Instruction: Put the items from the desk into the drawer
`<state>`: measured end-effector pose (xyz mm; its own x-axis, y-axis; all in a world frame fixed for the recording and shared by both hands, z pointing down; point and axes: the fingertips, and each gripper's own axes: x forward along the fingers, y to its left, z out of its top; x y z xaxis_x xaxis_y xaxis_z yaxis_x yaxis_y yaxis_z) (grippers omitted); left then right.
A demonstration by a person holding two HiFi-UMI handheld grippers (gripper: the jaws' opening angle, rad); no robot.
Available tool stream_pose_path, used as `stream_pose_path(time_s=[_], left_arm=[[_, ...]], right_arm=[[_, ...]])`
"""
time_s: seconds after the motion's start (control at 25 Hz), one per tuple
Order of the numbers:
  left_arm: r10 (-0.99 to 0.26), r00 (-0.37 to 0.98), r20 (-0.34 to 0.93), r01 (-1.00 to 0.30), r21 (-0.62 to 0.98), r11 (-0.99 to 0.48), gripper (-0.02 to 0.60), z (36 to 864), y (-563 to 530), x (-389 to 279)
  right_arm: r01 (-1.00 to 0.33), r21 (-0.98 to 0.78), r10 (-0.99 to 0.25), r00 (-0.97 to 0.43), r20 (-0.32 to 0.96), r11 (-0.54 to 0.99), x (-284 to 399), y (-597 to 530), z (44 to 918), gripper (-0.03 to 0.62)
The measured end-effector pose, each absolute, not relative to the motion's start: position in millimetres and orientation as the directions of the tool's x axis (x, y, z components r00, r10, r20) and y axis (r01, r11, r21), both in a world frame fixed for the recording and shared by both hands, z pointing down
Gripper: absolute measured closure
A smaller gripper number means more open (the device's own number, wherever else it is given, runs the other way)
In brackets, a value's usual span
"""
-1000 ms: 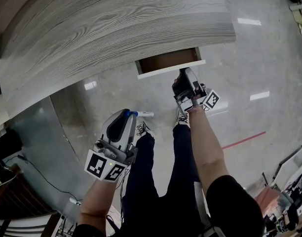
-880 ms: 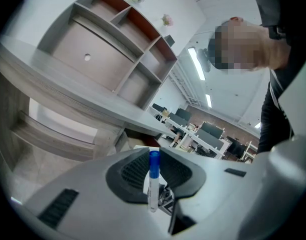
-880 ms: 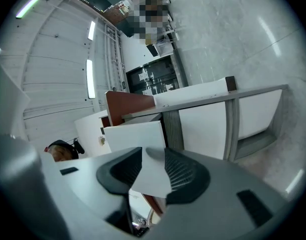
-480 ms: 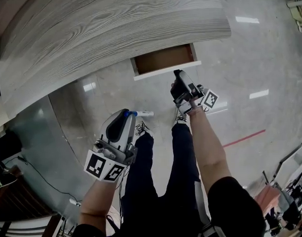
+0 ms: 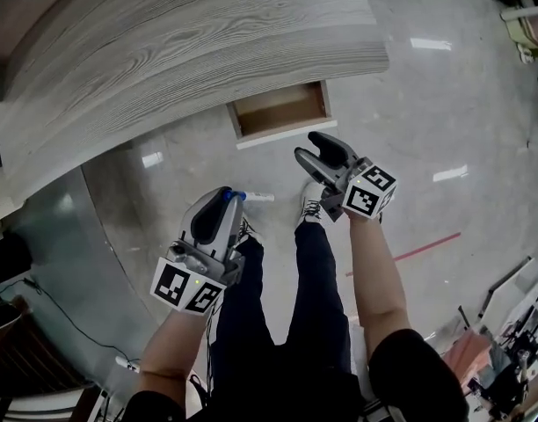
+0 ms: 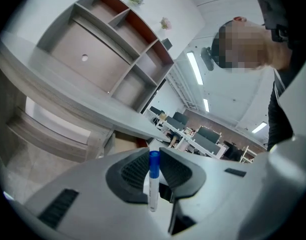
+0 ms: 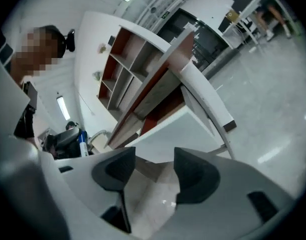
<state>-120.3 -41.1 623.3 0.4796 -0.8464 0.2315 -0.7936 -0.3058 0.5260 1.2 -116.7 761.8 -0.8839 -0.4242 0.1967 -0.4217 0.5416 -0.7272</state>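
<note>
The left claw (image 6: 154,156) is clamped on a marker (image 6: 153,181) with a white barrel and a blue cap. The marker stands crosswise between the pads, and its cap projects past the claw on one side. The right claw (image 7: 154,166) stands with its jaws apart. They have just been opening, and nothing lies between them.

Outward from the claws, the drawer (image 5: 287,134) is pulled out. It lies just ahead of the right claw (image 5: 315,150), and ahead and to the right of the left claw (image 5: 227,202). Neither claw is over it or touches it. The part of the drawer's inside that we can see shows no item. Beyond the drawer and above it, the tabletop (image 5: 190,51) spreads away from both claws, and the part in view carries nothing. Polished floor (image 5: 427,104) lies under both claws.

We judge the task to be in its late stage. The drawer is open and ready, and the marker is off the tabletop but not yet in the drawer. What remains is to bring the left claw over the opening and release the marker inside. We cannot tell whether items lie deeper in the drawer.
</note>
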Motion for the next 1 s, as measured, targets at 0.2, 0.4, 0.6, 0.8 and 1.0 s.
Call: stream_pose_path(time_s=[0.2,0.4,0.6,0.8,1.0], left_arm=[[-0.849,0.479,0.223,-0.789,0.533,-0.305,0.509,614,-41,-115],[-0.860,0.464,0.212,-0.798,0.523,-0.301,0.509,604,-47,-110],[-0.907,0.379,0.184,-0.824,0.514,-0.240,0.509,594,-66,-126],[-0.945,0.286,0.160,-0.854,0.489,-0.176,0.509,585,-83,-138],[-0.975,0.175,0.138,-0.844,0.530,-0.077,0.509,586,-94,-150]], right_arm=[[-0.445,-0.827,-0.490,-0.836,0.247,0.343,16,-128,768,0.353],[-0.405,-0.898,-0.508,-0.817,0.272,0.171,13,-139,775,0.353],[-0.282,-0.959,-0.522,-0.813,0.256,-0.032,-1,-146,778,0.381],[-0.164,-0.948,-0.571,-0.766,0.296,-0.271,-1,-154,787,0.382],[-0.185,-0.902,-0.568,-0.723,0.393,-0.389,0,-153,796,0.415]])
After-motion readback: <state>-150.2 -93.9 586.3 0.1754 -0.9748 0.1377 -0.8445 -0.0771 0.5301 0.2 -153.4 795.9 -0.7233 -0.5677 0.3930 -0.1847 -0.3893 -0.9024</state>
